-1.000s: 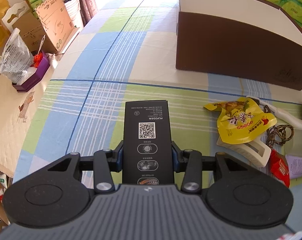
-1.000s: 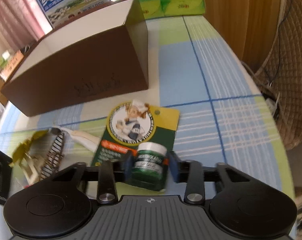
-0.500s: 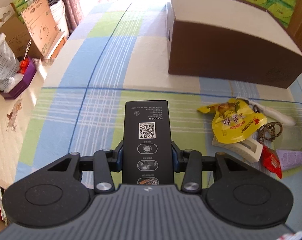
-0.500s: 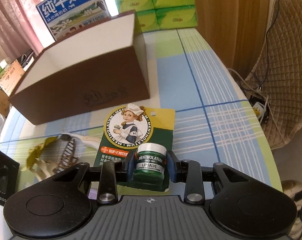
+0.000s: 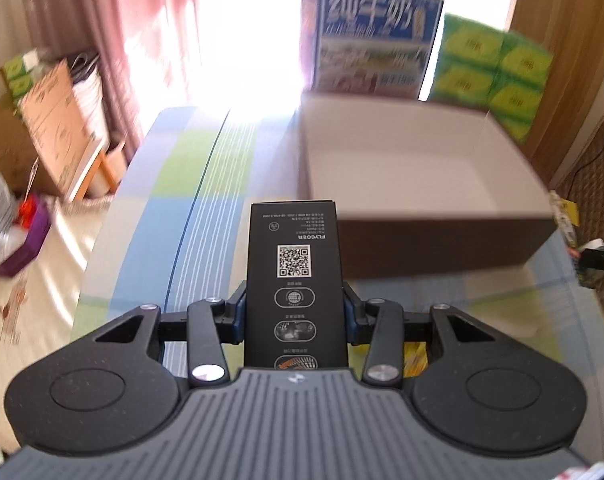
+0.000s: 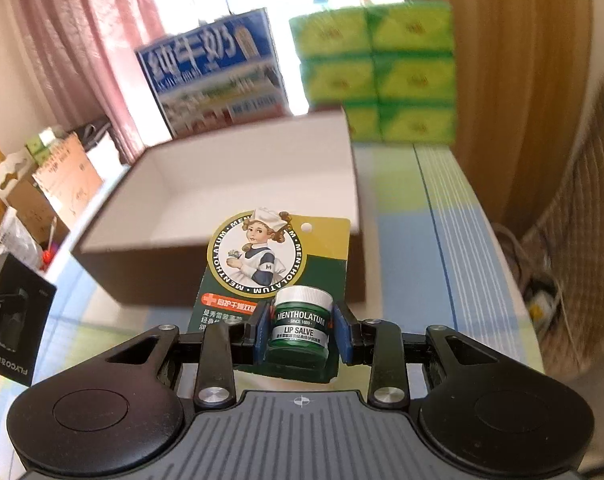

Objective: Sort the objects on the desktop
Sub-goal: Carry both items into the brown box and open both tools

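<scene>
Black QR-code box [image 5: 294,280] & green lip-salve card pack [image 6: 286,276] both held aloft before open brown box [image 6: 238,184].

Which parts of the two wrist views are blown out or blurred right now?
Left wrist: window behind the milk carton is blown out, glare on the tablecloth; background smeared, black box sharp. Right wrist: green tissue packs and carton motion-blurred, lip salve pack crisp.

One black box [image 5: 294,280], one lip salve pack [image 6: 278,276], one open brown box [image 6: 222,184], one milk carton [image 6: 214,76], six green tissue packs [image 6: 376,70].
</scene>
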`<state>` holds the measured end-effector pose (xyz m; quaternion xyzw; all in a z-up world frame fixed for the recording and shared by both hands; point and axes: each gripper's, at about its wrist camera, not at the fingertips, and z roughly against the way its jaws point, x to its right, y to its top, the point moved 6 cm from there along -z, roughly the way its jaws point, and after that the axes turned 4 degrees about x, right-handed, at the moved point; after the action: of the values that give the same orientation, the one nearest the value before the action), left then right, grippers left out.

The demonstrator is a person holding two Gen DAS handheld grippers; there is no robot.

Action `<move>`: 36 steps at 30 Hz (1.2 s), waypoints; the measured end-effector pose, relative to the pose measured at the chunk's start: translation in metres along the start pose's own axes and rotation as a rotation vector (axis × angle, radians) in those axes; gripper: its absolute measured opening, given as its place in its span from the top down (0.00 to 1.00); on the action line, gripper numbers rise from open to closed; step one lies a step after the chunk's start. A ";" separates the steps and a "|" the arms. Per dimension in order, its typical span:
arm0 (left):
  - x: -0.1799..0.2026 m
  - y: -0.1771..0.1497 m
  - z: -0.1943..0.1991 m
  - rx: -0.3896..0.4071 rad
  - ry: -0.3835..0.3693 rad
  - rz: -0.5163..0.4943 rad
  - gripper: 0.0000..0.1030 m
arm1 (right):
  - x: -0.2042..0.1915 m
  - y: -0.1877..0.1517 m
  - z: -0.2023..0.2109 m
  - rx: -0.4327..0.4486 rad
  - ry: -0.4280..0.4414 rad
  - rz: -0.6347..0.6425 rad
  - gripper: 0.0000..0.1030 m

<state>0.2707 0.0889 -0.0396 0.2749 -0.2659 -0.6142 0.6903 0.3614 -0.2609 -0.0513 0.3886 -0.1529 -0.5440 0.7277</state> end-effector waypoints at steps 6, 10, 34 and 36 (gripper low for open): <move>0.022 0.067 -0.014 0.081 -0.035 -0.018 0.63 | -0.016 0.049 -0.026 0.051 0.005 0.082 0.70; 0.039 0.104 -0.038 0.086 -0.056 -0.022 0.63 | -0.019 0.073 -0.049 0.047 -0.002 0.104 0.70; 0.075 0.076 -0.224 -0.250 0.044 -0.146 0.62 | 0.001 0.067 -0.167 -0.215 -0.115 0.277 0.70; 0.078 0.074 -0.228 -0.254 0.057 -0.167 0.62 | 0.002 0.066 -0.169 -0.221 -0.122 0.289 0.70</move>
<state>0.4915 0.0299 -0.1465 0.2238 -0.1424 -0.6901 0.6733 0.5151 -0.1887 -0.1136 0.2464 -0.1902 -0.4700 0.8260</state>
